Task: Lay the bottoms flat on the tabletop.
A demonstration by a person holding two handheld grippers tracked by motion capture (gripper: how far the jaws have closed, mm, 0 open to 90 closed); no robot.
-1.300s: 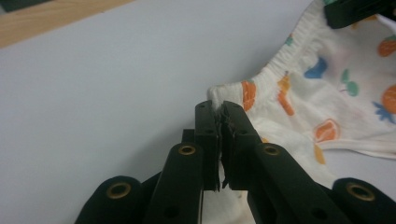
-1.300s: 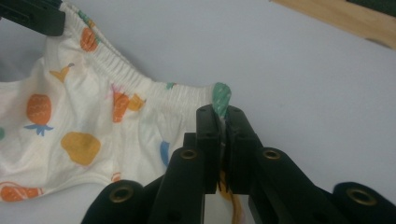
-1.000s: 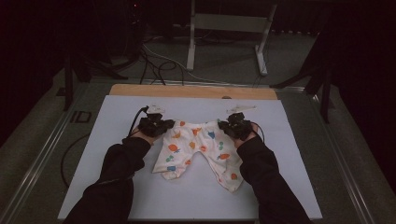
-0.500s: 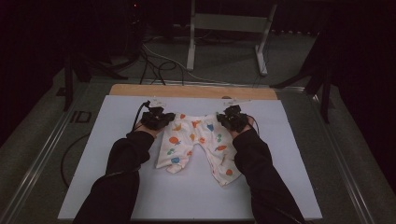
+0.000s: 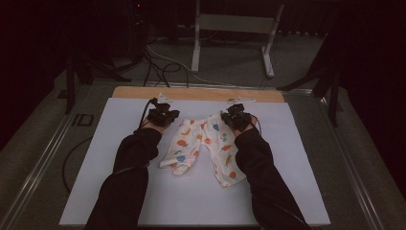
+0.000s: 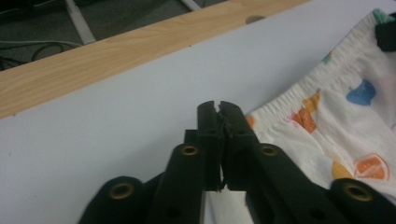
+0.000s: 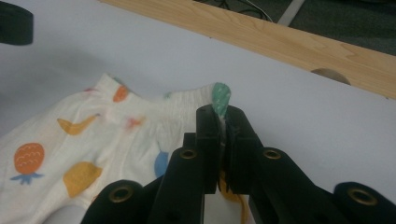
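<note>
Trousers (image 5: pixel 203 143), small, cream with a fruit print, lie flat on the white mat (image 5: pixel 297 158) in its far half, near the wooden strip (image 5: pixel 196 93) along the far edge. Long axis runs from far to near: elastic waistband at the far end toward the strip, both legs pointing back toward the person. Legs splay a little; the one on the left ends short and bunched, the one on the right reaches farther toward the near edge and slants slightly right.

Left gripper (image 5: pixel 163 115) at the waistband's left corner, right gripper (image 5: pixel 235 117) at its right corner. Both forearms in dark sleeves (image 5: pixel 127 177) lie alongside the legs, one on each side.

Left gripper view: jaws pressed together, closed on the waistband corner (image 6: pixel 261 116), which disappears between and under the pads. Cloth spreads off to the right, ribbed elastic edge running up and away.

Right gripper view: jaws clamped together on the other waistband corner, a bit of green print (image 7: pixel 219 100) poking out above the tips. Waistband runs off to the left from the grip, slightly puckered.

Waistband between the two grips is not taut; it dips and wrinkles mid-span. Cables trail from each gripper toward the far side.
</note>
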